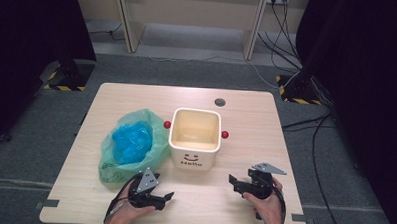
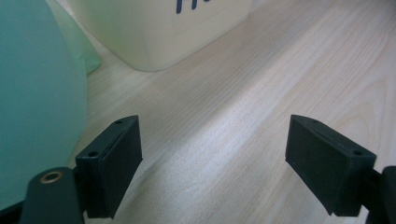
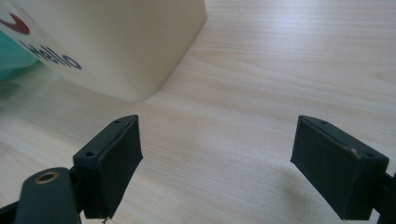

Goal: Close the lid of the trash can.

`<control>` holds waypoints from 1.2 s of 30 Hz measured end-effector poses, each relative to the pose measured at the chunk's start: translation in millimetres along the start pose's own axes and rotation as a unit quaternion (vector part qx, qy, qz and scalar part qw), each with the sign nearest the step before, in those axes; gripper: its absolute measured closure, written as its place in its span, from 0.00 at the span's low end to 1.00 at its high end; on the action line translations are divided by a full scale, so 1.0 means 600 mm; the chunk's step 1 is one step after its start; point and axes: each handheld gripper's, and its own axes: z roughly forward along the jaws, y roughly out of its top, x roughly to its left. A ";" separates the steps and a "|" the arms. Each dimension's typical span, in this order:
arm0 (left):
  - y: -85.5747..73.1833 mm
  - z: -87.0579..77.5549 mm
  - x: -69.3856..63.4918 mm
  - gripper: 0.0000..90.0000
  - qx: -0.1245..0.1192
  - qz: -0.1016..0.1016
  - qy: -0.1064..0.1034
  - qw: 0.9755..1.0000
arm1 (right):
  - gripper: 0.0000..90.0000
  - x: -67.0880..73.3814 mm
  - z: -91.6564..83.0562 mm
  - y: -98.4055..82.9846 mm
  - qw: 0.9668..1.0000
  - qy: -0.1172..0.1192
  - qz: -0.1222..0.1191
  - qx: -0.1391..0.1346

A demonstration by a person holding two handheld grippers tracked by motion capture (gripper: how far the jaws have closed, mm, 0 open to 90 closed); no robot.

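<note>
A cream square bin (image 1: 194, 137) with a smile and "Hello" on its front stands mid-table, a red knob on each side. A green plastic bag (image 1: 130, 148) with blue material inside lies to its left. My left gripper (image 1: 162, 198) rests low near the front edge, just below the bag, open and holding nothing. My right gripper (image 1: 237, 184) sits front right of the bin, open, with bare wood between its jaws. The bin's lower corner (image 2: 163, 32) and the green bag (image 2: 37, 93) appear in the left gripper view. The bin's "Hello" face (image 3: 107, 42) is close in the right gripper view.
The light wooden table (image 1: 246, 118) has a round grey cable port (image 1: 220, 102) at the back. Cables and dark stands lie on the floor beyond the table.
</note>
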 end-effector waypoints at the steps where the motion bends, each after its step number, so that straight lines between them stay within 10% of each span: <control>1: -0.001 0.001 0.000 0.20 0.004 -0.001 0.000 1.000 | 0.18 0.001 0.000 -0.002 1.000 -0.002 -0.001 0.001; 21: -0.008 0.011 0.007 0.18 0.037 -0.003 -0.002 0.999 | 0.18 0.007 -0.006 -0.036 0.998 -0.029 -0.035 0.035; 36: -0.008 0.012 0.007 0.16 0.040 -0.005 -0.004 0.999 | 0.15 0.018 -0.001 -0.055 0.991 -0.071 -0.097 0.053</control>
